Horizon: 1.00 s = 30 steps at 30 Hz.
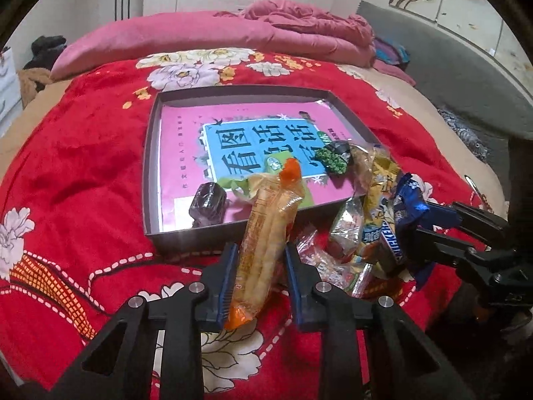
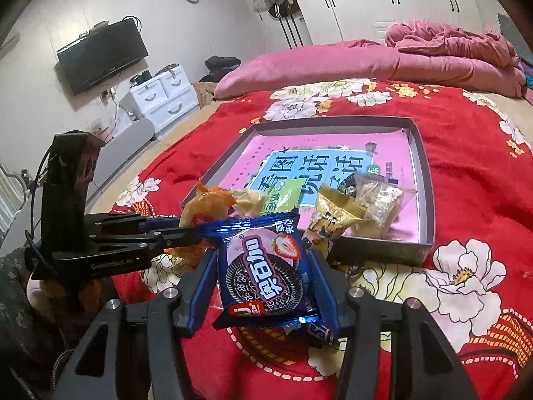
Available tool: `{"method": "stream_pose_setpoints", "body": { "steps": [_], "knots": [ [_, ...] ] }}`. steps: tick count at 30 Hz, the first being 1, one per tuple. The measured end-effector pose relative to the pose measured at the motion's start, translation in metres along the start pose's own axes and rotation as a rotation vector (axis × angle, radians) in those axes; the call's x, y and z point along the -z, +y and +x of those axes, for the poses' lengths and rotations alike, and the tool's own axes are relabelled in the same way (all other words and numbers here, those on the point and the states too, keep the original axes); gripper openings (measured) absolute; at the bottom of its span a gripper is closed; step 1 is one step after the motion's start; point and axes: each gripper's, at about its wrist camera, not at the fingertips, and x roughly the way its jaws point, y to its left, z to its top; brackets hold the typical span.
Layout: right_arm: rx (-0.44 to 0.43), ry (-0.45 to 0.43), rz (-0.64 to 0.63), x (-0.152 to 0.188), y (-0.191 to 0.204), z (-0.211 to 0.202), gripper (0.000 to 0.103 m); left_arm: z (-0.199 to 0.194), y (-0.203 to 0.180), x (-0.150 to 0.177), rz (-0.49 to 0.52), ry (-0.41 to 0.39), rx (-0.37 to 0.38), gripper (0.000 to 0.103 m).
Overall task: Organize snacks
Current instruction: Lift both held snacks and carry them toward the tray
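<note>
My left gripper [image 1: 261,250] is shut on a long orange snack pack [image 1: 266,230], held up just in front of the shallow grey box [image 1: 151,153]. My right gripper [image 2: 263,260] is shut on a blue Oreo pack [image 2: 263,266], raised before the box's [image 2: 426,166] near edge; it also shows in the left wrist view [image 1: 408,200]. Inside the box lie a dark wrapped candy [image 1: 208,205], a green pea pack [image 1: 333,160] and a light green pack [image 2: 283,193]. A pile of loose snacks [image 1: 356,243] lies on the red blanket by the box's near right corner.
The box rests on a bed with a red flowered blanket [image 1: 83,166]. A pink pillow and quilt [image 1: 233,33] lie at the far end. White drawers [image 2: 163,100] and a wall television [image 2: 100,55] stand left of the bed. A pink book cover lines the box's floor [image 1: 180,126].
</note>
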Motion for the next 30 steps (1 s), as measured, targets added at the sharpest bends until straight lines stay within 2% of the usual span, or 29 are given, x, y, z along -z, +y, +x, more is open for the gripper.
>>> {"method": "stream_pose_setpoints", "body": {
  "steps": [17,30],
  "knots": [
    [0.046,-0.015,0.027,-0.006,0.013,0.002,0.055,-0.014,0.008,-0.002,-0.042,-0.038,0.097,0.025],
    [0.088,-0.015,0.045,-0.015,0.020,0.008,0.054,-0.025,0.018,-0.009,-0.060,-0.076,0.122,0.025]
  ]
}}
